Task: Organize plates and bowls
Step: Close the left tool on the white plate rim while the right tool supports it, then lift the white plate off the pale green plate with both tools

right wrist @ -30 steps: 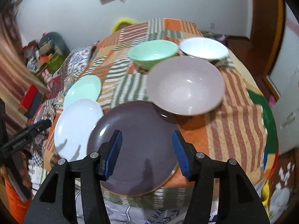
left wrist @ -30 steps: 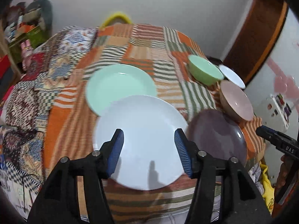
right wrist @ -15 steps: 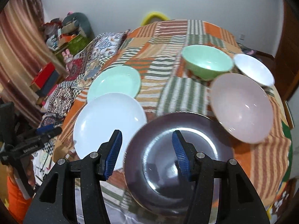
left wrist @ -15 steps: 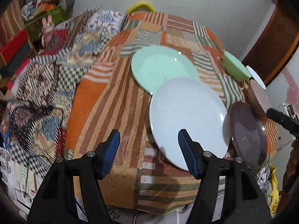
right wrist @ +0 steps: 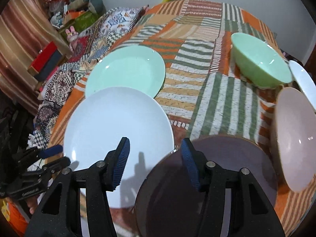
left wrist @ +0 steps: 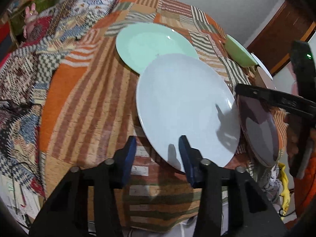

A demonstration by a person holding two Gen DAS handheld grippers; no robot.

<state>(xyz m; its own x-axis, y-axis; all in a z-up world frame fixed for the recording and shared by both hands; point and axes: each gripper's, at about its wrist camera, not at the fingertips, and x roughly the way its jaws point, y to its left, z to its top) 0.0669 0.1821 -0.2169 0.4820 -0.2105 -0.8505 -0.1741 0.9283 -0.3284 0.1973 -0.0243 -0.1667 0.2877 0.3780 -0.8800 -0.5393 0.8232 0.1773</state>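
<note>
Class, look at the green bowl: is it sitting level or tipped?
Tipped. The green bowl leans with its opening toward the table's near side, one rim edge clearly higher.

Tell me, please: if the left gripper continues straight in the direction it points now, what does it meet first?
Probably the near-left rim of the white plate. The left gripper, its jaws closing on nothing, straddles that edge, with striped cloth just beside it; depth is unclear.
</note>
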